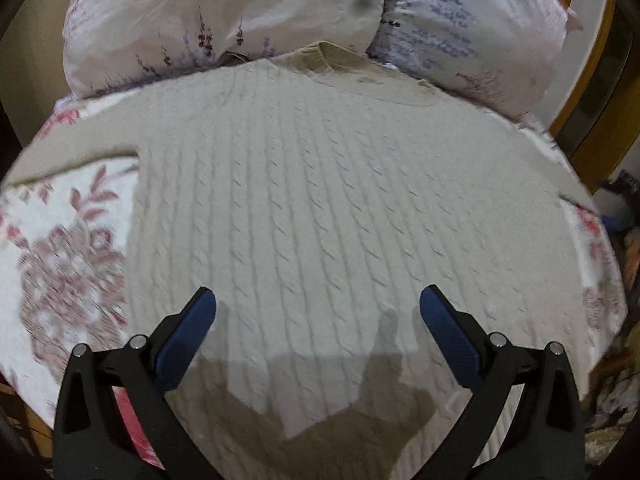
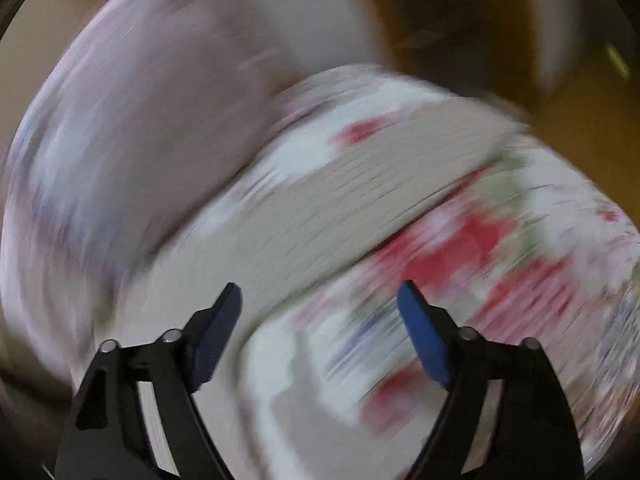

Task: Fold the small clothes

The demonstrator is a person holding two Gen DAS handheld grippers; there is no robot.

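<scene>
A cream cable-knit sweater (image 1: pixel 320 184) lies flat on a bed, collar toward the pillows, one sleeve stretching out to the left. My left gripper (image 1: pixel 318 300) is open and empty, hovering above the sweater's lower body. The right wrist view is heavily blurred. It shows my right gripper (image 2: pixel 320 294) open and empty above a cream sleeve (image 2: pixel 320 216) that runs diagonally across the floral bedcover.
Two floral pillows (image 1: pixel 224 20) lie at the head of the bed behind the collar. A red and white floral bedcover (image 1: pixel 68 240) lies under the sweater. A wooden bed frame (image 1: pixel 588 64) stands at the right. Clutter lies beyond the bed's right edge.
</scene>
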